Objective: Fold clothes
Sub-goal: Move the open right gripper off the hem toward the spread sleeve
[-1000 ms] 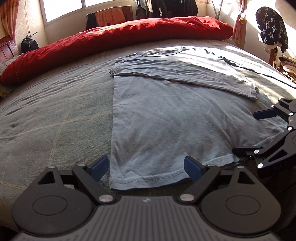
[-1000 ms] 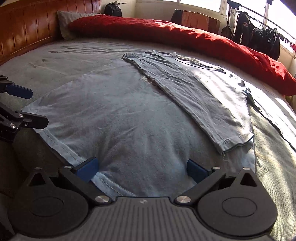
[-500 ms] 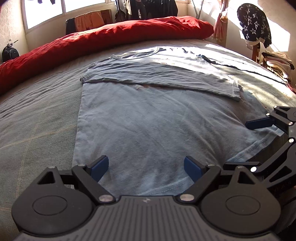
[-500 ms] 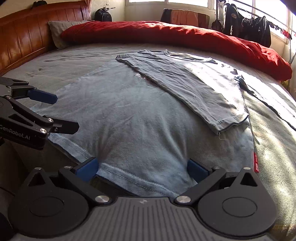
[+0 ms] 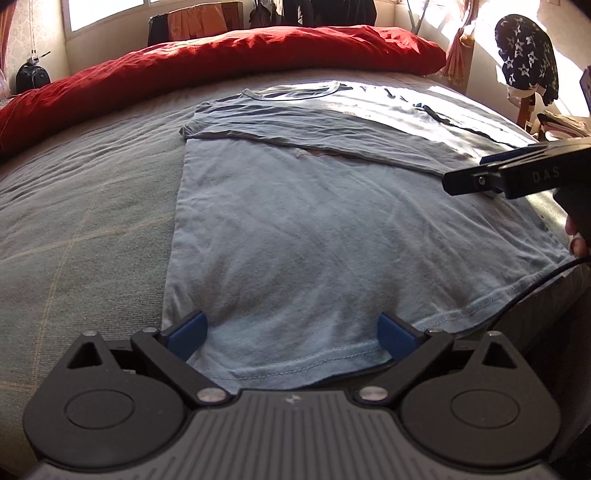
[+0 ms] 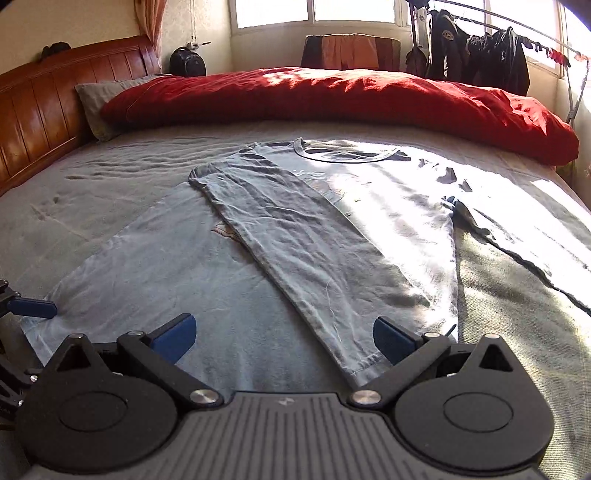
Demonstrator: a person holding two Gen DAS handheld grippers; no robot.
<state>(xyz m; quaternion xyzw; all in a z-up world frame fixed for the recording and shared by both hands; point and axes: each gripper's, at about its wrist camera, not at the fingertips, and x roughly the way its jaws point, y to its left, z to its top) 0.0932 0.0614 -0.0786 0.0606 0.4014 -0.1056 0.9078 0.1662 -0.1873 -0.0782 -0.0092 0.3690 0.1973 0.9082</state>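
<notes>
At far left a wooden headboard [image 6: 33,110] bounds the grey bedsheet [image 5: 81,206]. A red duvet [image 6: 332,96] lies along its far side under bright windows [image 6: 314,9]. The light blue T-shirt [image 5: 314,229] lies flat mid-bed, one sleeve folded across. The left gripper [image 5: 291,332], jaws just widened, straddles the near hem, released. The right gripper [image 6: 284,334] is also released, over the sleeve end. Jackets [image 6: 476,51] hang far right.

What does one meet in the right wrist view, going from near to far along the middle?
right gripper → folded sleeve → shirt collar → red duvet → window
</notes>
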